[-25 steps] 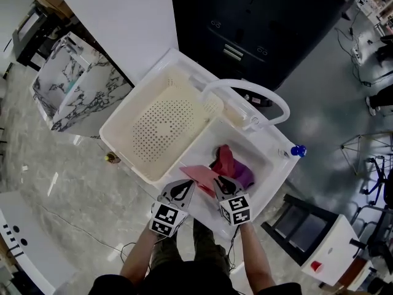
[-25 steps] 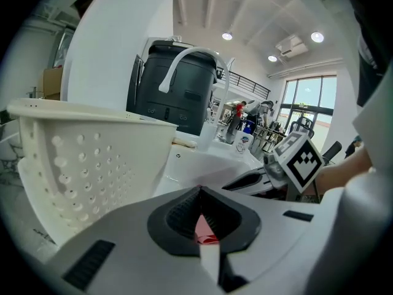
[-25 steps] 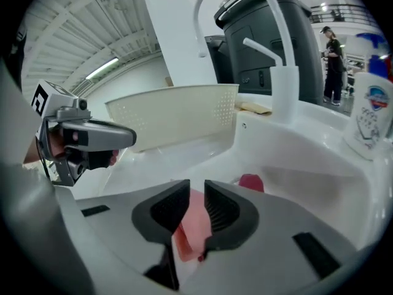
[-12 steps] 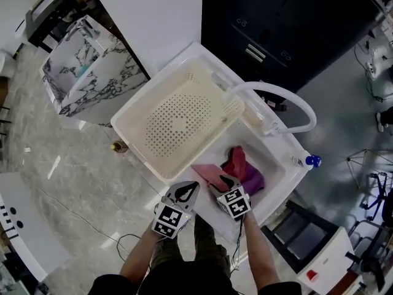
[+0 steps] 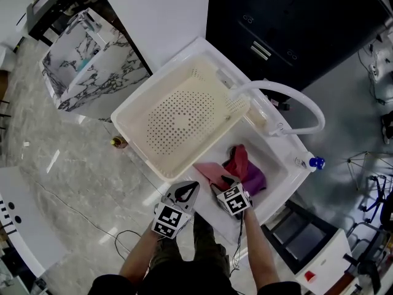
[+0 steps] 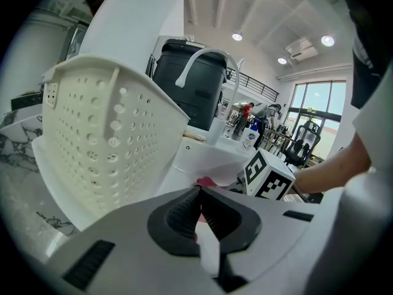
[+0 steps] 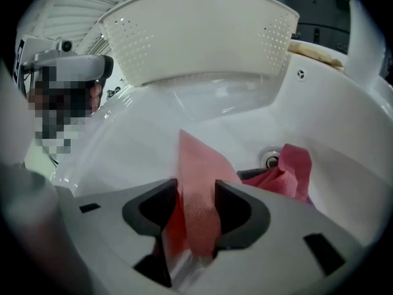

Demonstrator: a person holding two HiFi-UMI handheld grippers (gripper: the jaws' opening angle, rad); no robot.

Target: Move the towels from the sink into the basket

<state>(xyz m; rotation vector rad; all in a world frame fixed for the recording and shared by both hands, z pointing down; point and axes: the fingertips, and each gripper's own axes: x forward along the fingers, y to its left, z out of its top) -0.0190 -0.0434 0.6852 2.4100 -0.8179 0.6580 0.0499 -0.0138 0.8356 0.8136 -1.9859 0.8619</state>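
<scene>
A pink towel (image 5: 210, 169), a red towel (image 5: 239, 158) and a purple towel (image 5: 255, 179) lie in the white sink (image 5: 288, 166). The cream perforated basket (image 5: 184, 115) stands to the sink's left. My right gripper (image 5: 226, 183) points down into the sink. Its jaws have just been opening and stand open, with the pink towel (image 7: 198, 161) rising between them (image 7: 195, 190). The red towel (image 7: 288, 169) lies by the drain to the right. My left gripper (image 5: 187, 189) hovers at the sink's near edge, shut (image 6: 199, 196) on nothing, beside the basket wall (image 6: 110, 134).
A white arched faucet (image 5: 288, 94) spans the sink's far side. A blue-capped bottle (image 5: 315, 162) stands on the sink's right corner. A marbled box (image 5: 92, 60) sits on the floor beyond the basket, and a dark cabinet (image 5: 276, 23) stands behind.
My right gripper has sunk into the sink, down over the pink towel. The left gripper has stayed at the sink's near edge.
</scene>
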